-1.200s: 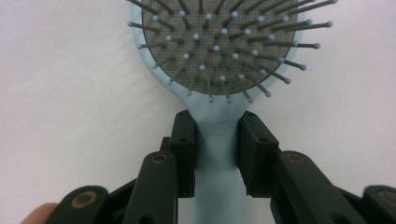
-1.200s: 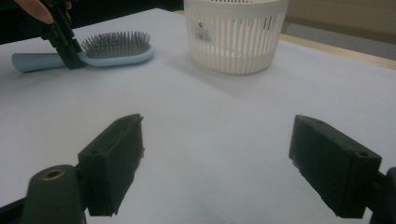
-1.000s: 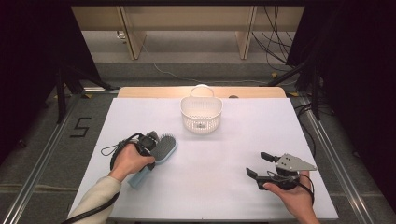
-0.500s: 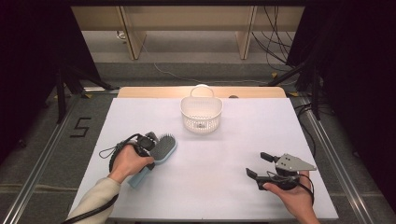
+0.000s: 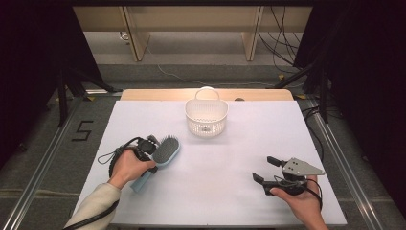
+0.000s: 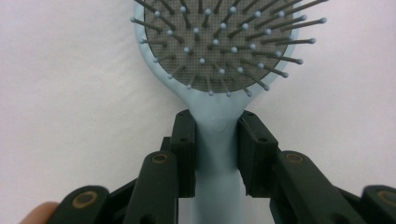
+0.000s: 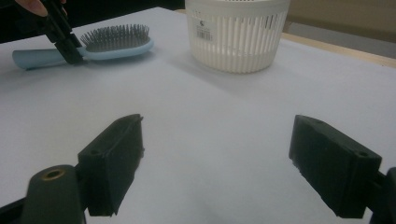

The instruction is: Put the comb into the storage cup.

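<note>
One light-blue hairbrush (image 5: 165, 151) on counter (image 5: 230, 191). One white slotted basket (image 5: 206, 116), single handle. Two black tongs: left tongs (image 5: 147, 149), right tongs (image 5: 266, 169). Two hands: left hand (image 5: 127, 166), right hand (image 5: 299, 203).

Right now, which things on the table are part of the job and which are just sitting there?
In the job:
- hairbrush, lying on the table, bristles up
- left gripper, shut on the brush's neck

Standing by:
- white basket, at the far side of the table
- right gripper, jaws open, holding nothing
</note>
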The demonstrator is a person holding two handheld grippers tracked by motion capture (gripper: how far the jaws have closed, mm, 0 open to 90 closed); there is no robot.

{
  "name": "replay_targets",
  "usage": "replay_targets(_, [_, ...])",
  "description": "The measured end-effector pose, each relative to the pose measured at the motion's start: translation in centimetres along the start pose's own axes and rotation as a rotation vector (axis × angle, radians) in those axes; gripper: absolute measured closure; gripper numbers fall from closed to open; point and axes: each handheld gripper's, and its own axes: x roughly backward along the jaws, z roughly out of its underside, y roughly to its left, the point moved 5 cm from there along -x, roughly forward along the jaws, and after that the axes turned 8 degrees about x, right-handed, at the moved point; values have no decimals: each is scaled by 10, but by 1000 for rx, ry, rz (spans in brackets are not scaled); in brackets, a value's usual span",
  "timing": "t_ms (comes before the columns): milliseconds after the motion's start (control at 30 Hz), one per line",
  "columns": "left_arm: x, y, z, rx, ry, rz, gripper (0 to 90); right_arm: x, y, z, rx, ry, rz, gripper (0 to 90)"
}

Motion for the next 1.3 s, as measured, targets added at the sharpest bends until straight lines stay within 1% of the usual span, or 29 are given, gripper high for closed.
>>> replay_targets(100, [3, -1, 0, 0, -25, 2, 700, 0, 0, 0, -1, 1, 0, 185])
replay_targets(233, [5, -1, -1, 12, -62, 7, 700, 0, 0, 0, -1, -1, 1, 184])
replay_targets(300, [7, -1, -1, 12, -66, 8, 701, 0, 0, 0, -2, -1, 1, 184])
replay_targets(467, [8, -1, -2, 26, -99, 9, 701, 0, 0, 0, -2, -2, 1, 184])
replay_targets(500, [9, -1, -3, 25, -110, 5, 701, 0, 0, 0, -2, -1, 1, 184])
replay_targets(567, [10, 0, -3, 24, -115, 9, 700, 0, 0, 0, -2, -1, 1, 184])
replay_targets(633, [11, 0, -3, 37, -136, 9, 700, 0, 0, 0, -3, -1, 0, 184])
replay_targets(700, [12, 1, -4, 33, -146, 7, 700, 0, 0, 0, -3, -1, 0, 184])
replay_targets(767, [14, 1, -5, 39, -175, 8, 700, 0, 0, 0, -2, -2, 1, 184])
replay_targets(833, [15, 1, -6, 41, -184, 10, 700, 0, 0, 0, -3, -2, 0, 184])
replay_targets(933, [16, 1, -6, 49, -211, 16, 700, 0, 0, 0, -3, -1, 0, 184])
replay_targets(1100, [18, 2, -8, 55, -256, 12, 700, 0, 0, 0, -6, 0, 0, 183])
replay_targets(1300, [20, 0, -9, 55, -283, 10, 700, 0, 0, 0, -9, 0, 0, 183])
